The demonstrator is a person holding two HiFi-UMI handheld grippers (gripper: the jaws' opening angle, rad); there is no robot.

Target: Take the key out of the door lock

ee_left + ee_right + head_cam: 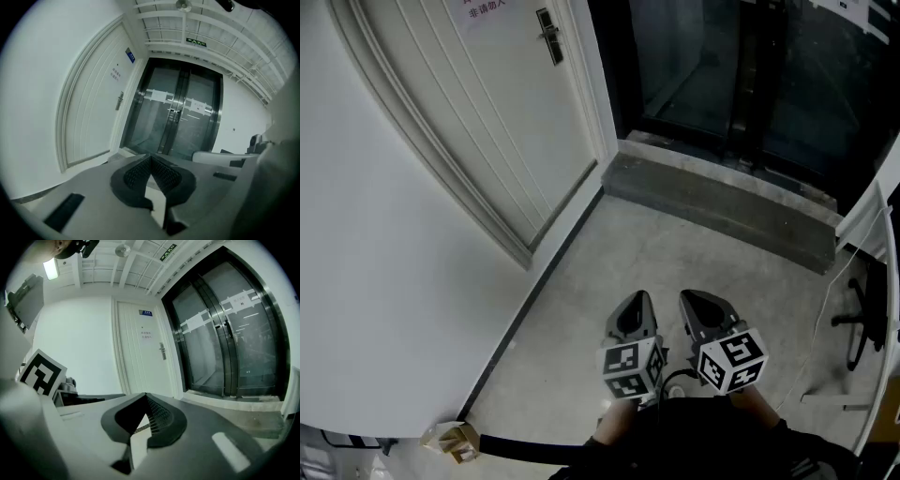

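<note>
The white door (478, 112) stands at the far left, with its lever handle and lock plate (548, 37) high up. The same handle (120, 100) shows small in the left gripper view, and the handle (162, 351) in the right gripper view. No key can be made out at this distance. My left gripper (635, 302) and right gripper (697, 300) are held side by side low over the floor, well away from the door. In both, the ribbed pads (140, 171) (157, 416) meet at the tips with nothing between them.
Dark glass double doors (750, 66) stand ahead behind a raised stone sill (712, 202). A small cardboard box (455, 439) and a black cable (525, 448) lie by the wall near my feet. A chair base (862, 319) stands at the right.
</note>
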